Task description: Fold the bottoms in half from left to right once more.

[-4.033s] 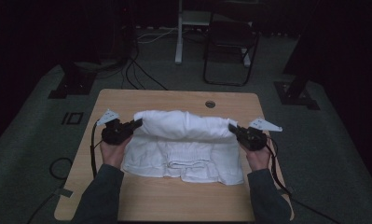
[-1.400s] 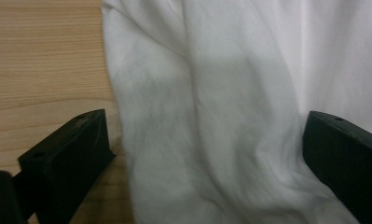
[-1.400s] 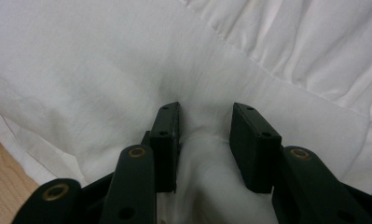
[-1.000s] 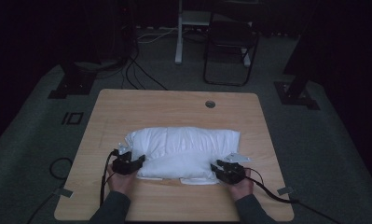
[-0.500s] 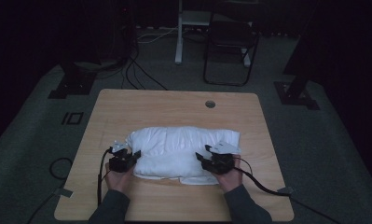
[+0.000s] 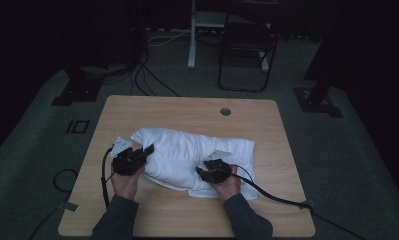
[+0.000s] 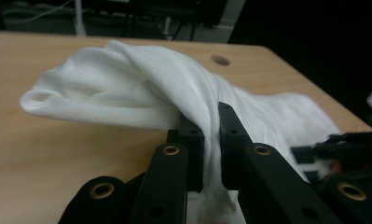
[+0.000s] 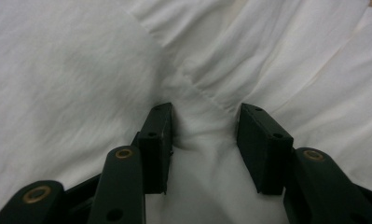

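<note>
Since half a second ago both hands have shifted: right hand-held gripper point(image 6: 214, 171) moved up onto the white cloth point(image 6: 197, 152), left hand-held gripper point(image 6: 132, 159) stays at the cloth's left end. Four seconds back the grippers were at the cloth's far edge; now the fold is brought over toward the person's side, so a fold step looks done.

High view: cloth lies bunched mid-worktop point(image 6: 187, 107), between the grommet hole point(image 6: 225, 111) and the person's hands. Left gripper just beside the cloth's left edge, right gripper on top of its near right part.

Left gripper view: left hand-held gripper point(image 7: 211, 140) clamped on a pinch of cloth point(image 7: 127, 88), fabric lifted off the worktop point(image 7: 58, 144) in a loop. Other gripper point(image 7: 356, 158) at right, on the cloth.

Right gripper view: right hand-held gripper point(image 8: 204, 140) jaws apart, resting on cloth point(image 8: 72, 84), a ridge of fabric between them. Judgement: right has let go or is regripping; left still needs to release.
</note>
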A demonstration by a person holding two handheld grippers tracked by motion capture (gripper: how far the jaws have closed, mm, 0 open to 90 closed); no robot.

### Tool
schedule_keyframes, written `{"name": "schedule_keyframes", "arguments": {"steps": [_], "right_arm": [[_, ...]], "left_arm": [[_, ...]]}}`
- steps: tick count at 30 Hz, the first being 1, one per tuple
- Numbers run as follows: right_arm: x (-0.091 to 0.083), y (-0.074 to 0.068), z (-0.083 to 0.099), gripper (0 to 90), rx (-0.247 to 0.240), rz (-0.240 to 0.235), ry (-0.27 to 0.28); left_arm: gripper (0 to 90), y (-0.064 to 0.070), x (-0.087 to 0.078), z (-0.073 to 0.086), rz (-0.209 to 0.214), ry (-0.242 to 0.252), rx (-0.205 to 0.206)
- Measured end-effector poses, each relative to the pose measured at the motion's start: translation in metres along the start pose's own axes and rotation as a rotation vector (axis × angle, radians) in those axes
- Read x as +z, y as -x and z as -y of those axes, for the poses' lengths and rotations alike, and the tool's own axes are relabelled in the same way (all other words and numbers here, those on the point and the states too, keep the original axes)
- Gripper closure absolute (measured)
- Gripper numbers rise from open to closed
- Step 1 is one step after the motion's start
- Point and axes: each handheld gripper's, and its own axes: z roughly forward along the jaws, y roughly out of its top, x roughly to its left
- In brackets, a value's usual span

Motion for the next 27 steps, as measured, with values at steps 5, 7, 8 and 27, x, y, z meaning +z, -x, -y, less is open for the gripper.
{"name": "schedule_keyframes", "arguments": {"steps": [5,7,8,27], "right_arm": [[0.003,-0.006,0.002,55.9,0.027,0.003,0.023],[0.004,-0.014,-0.003,58.3,-0.009,0.042,0.001],[0.005,-0.02,-0.007,59.4,-0.044,0.058,-0.016],[0.027,0.025,-0.031,58.1,0.016,0.03,-0.02]], "left_arm": [[84.1,0.013,0.003,-0.012,0.027,0.021,0.031],[84.1,0.017,0.004,-0.015,0.036,0.023,0.039],[84.1,0.021,0.005,-0.017,0.038,0.028,0.049],[84.0,0.029,0.008,-0.021,0.051,0.008,0.095]]}}
